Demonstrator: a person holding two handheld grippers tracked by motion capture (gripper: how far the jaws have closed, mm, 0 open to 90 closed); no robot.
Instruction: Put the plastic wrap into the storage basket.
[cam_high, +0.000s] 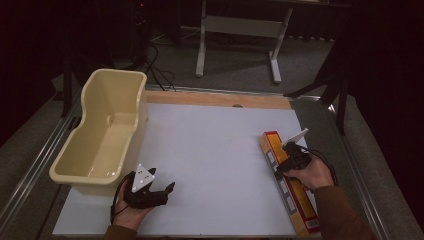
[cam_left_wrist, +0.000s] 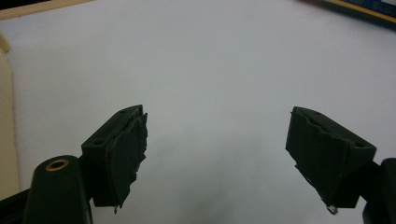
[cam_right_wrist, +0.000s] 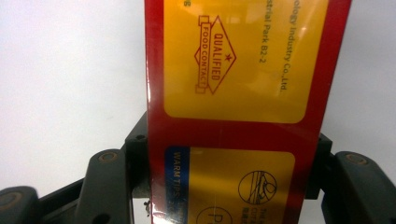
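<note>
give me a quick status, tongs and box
Right tongs shut on the long red-and-yellow box, flat on the table. Left tongs open, idle by the cream tub. Path clear.

A white table (cam_high: 215, 165) carries a cream tub (cam_high: 102, 135) and a long red-yellow box (cam_high: 290, 182).

A long box (cam_high: 289, 185) lies on the white sheet (cam_high: 215, 165) near the table's right edge, running from the near right corner toward the far middle. A tub (cam_high: 102, 135) stands at the far left, probably overhanging the sheet's left edge. Between them the sheet lies bare.
</note>
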